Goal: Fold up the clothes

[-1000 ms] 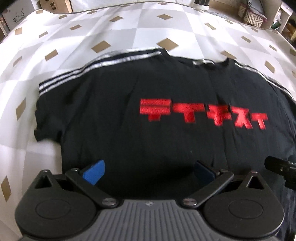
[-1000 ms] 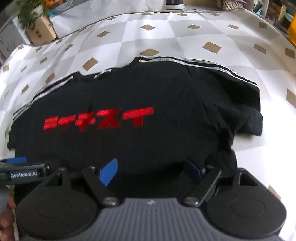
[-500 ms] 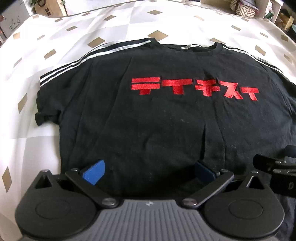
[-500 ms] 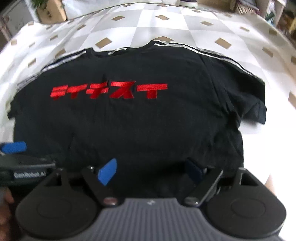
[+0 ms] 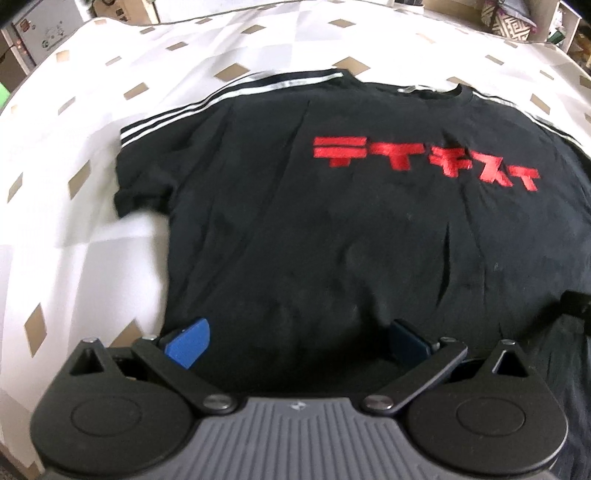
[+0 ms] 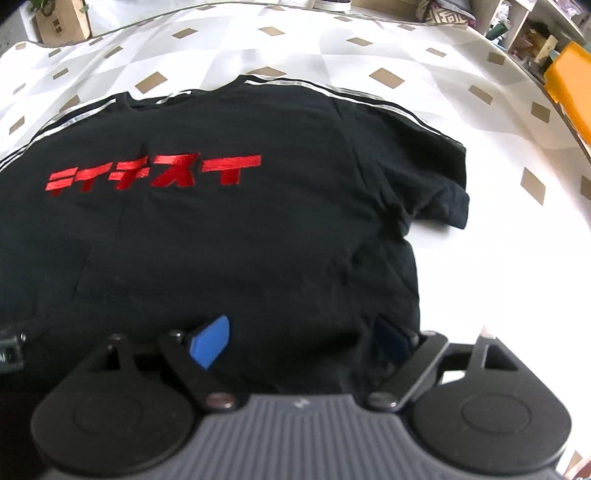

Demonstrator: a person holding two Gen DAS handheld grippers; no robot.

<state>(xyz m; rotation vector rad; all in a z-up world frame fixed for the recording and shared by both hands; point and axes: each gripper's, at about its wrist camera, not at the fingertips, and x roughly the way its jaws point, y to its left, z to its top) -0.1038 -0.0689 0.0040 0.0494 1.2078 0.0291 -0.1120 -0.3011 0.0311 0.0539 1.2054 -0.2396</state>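
Note:
A black T-shirt with red lettering and white shoulder stripes lies spread flat, chest up, on a white bedcover. My left gripper hovers over the shirt's lower left part, jaws wide apart, nothing between its blue pads. In the right wrist view the same T-shirt fills the middle. My right gripper stands over the lower right part near the hem corner. Its jaws are opening, with only flat cloth below them. The other gripper's tip shows at the right edge of the left wrist view.
The bedcover has brown diamond marks. An orange box and shelves stand past the bed's right side. A cardboard box sits beyond the far left corner, a patterned basket beyond the far right.
Both grippers have drifted outward along the hem: the shirt slid right in the left view and left in the right view. The right jaws spread a little wider.

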